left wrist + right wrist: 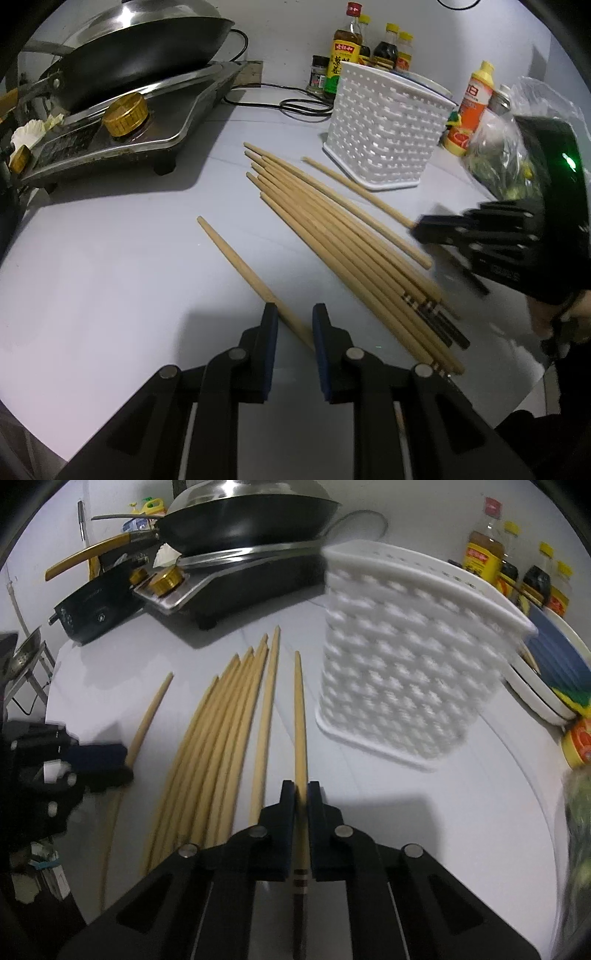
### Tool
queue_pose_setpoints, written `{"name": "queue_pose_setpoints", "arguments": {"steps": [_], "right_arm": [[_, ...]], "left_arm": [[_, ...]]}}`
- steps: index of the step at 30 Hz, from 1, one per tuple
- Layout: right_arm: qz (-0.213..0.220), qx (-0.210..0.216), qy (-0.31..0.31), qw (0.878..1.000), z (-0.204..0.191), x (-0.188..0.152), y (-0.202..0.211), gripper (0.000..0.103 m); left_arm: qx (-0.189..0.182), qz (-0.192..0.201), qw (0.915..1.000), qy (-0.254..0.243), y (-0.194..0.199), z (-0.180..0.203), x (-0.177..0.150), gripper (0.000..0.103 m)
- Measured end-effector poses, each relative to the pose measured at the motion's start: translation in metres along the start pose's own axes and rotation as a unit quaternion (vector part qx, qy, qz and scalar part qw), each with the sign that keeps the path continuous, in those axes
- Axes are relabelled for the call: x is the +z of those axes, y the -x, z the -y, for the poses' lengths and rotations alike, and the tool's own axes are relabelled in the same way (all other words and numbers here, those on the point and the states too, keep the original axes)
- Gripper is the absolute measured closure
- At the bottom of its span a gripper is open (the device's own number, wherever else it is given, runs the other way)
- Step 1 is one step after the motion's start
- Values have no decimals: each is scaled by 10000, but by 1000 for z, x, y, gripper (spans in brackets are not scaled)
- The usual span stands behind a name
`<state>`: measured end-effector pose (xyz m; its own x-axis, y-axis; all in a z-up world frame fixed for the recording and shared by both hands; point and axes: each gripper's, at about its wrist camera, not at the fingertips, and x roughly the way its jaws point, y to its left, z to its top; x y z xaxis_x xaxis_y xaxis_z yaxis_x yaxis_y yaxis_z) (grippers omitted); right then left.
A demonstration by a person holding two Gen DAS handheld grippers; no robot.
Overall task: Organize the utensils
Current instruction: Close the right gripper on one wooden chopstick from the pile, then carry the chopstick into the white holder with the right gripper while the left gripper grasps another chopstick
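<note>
Several wooden chopsticks [351, 243] lie in a bundle on the pale counter, also in the right wrist view [225, 738]. A white perforated utensil basket [388, 125] stands behind them and fills the right wrist view [406, 672]. My left gripper [294, 314] is open, its fingers on either side of a lone chopstick [240, 258] that lies on the counter. My right gripper [301, 794] is shut on a single chopstick [300, 716] near its dark banded end; that chopstick points toward the basket's left side. The right gripper also shows in the left wrist view [436, 229].
A gas stove [122, 129] with a black wok [140, 48] stands at the back left. Sauce bottles [347, 48] line the wall behind the basket. A bag of greens [517, 155] and stacked plates [546, 686] sit to the right of the basket.
</note>
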<state>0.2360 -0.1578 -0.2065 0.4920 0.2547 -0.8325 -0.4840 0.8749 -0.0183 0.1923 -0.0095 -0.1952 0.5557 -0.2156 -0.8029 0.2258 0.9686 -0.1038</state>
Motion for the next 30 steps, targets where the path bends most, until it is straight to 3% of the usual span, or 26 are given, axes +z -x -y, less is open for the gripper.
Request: {"name": "queue_pose_setpoints", "arguments": {"steps": [8, 12, 15, 18, 21, 30], "right_arm": [[-125, 9, 101, 9999, 17, -25, 22, 97], [4, 125, 197, 9997, 14, -13, 15, 77], [12, 199, 275, 9994, 9, -7, 2, 77], [62, 289, 389, 9988, 7, -5, 0, 78], [107, 343, 506, 9981, 8, -5, 1, 97], [346, 548, 521, 9965, 9, -16, 21, 97]], "left_arm": [[4, -120, 9998, 164, 0, -8, 3, 85], [-53, -140, 9992, 366, -3, -12, 8, 84], [-126, -91, 9986, 507, -4, -16, 8, 84], [-145, -71, 9985, 530, -4, -15, 8, 84], [-185, -35, 9982, 575, -4, -15, 7, 92], [-335, 33, 9961, 816, 0, -11, 0, 97]]}}
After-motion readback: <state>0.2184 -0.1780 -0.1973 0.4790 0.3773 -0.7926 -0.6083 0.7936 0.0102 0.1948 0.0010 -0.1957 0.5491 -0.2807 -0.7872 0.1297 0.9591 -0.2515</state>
